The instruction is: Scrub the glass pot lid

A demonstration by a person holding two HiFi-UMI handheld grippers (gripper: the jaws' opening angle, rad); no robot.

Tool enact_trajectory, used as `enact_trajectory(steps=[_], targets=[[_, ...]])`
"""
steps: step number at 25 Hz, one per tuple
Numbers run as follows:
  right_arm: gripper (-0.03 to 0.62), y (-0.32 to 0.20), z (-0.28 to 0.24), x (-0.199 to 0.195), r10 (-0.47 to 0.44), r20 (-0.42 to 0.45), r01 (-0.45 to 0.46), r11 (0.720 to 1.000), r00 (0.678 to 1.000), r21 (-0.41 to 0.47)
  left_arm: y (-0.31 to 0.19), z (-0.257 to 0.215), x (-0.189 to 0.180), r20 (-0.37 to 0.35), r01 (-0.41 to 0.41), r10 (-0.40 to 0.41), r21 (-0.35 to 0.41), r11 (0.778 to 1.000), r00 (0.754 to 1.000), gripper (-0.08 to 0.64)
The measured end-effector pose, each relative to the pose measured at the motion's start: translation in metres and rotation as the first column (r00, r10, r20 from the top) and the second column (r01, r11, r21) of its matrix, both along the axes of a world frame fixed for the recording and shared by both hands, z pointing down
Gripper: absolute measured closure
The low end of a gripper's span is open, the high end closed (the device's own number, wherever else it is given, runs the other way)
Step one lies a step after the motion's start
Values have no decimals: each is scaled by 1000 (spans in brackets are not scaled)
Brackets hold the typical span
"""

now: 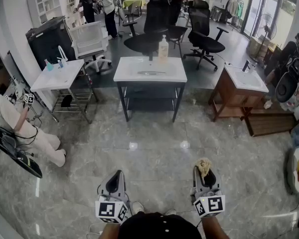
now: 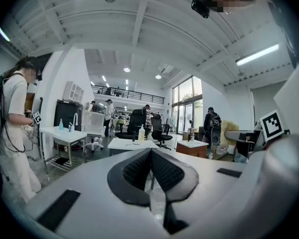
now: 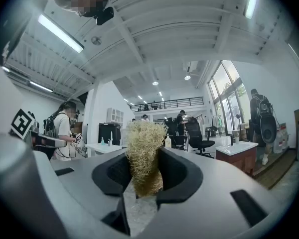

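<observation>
The left tool (image 2: 150, 152) has its jaws together, holding nothing. The right tool (image 3: 144, 158) is clamped on a straw-coloured fibre scrubber (image 3: 142, 136). A white tabletop (image 1: 132, 73) stands far ahead.

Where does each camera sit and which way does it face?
Head view: on the person's head, facing steeply down at the floor; left gripper and right gripper show.
Left gripper view: on the left gripper, level toward the sink table; jaws shut, empty.
Right gripper view: on the right gripper, level; jaws clamp a scrubber.
Shared: the soap bottle.
</observation>
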State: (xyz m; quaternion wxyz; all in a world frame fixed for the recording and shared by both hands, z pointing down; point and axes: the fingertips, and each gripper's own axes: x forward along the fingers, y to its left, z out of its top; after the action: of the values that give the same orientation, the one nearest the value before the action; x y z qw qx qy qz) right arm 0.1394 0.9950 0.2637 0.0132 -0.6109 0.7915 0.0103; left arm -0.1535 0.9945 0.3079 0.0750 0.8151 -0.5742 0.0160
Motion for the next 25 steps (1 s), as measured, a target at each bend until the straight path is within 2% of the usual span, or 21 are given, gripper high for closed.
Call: enact_trajectory(steps=[9,17,25], targets=[[446,-4,14,-6,-4,1,4,1000,1000,-4,-5,0,-5,-7,-5,5,-5,1000,1000,534],[443,-10,12,-23,13,23,-13,1000,1000,15,-9,-1,-24,-6,-19,19,1,1000,1000,534],[443,-20,17,-60,25,-44,-23,999,999,46,-15,7,-64,-2,-41,41,3,999,999,534]])
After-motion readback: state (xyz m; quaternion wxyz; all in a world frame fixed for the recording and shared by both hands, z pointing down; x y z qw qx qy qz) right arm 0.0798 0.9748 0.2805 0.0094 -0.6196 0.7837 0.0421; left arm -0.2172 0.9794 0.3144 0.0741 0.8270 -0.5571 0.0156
